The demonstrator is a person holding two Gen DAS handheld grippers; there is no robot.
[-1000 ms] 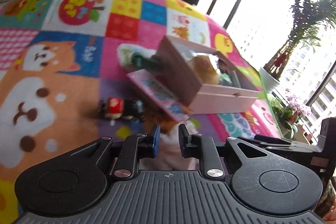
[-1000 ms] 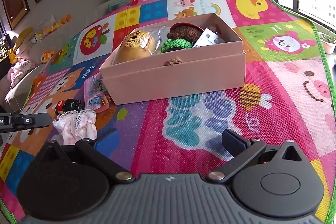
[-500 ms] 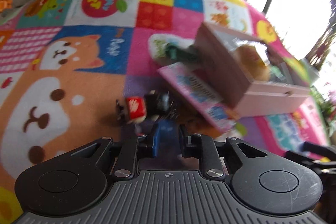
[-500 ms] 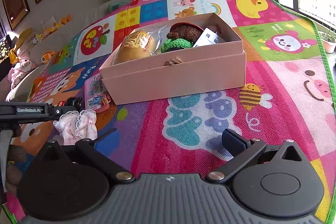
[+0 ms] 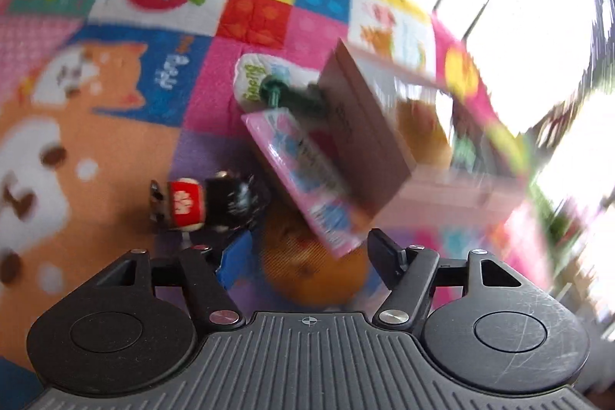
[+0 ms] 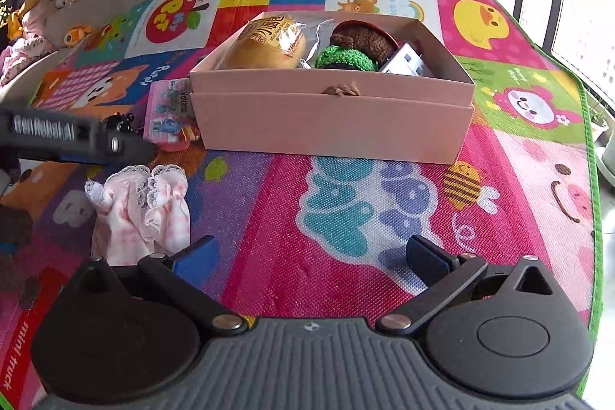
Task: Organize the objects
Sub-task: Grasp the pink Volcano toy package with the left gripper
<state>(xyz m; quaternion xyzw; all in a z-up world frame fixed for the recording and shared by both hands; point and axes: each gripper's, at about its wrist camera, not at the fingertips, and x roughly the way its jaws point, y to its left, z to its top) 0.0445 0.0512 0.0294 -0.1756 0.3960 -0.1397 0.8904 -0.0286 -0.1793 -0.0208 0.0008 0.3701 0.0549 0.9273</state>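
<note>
bare mat (image 6: 346, 218) before box (image 6: 330, 125)

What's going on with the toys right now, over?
Left gripper jaws just opening, nothing gripped, above the mat near the little red-and-black toy. Right gripper open, empty. Pink box part-filled; frilly cloth and pink packet not yet in.

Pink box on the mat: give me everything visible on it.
The pink box is a shallow, open-topped rectangular carton, cardboard by its look, resting flat and upright on the play mat. A seam runs along its front wall, with a small brown knot at the rim. Inside lie a wrapped bun, brown and green crochet pieces and a small white box. A pink blister pack lies against its left end. No hand-held gripper touches it.
</note>
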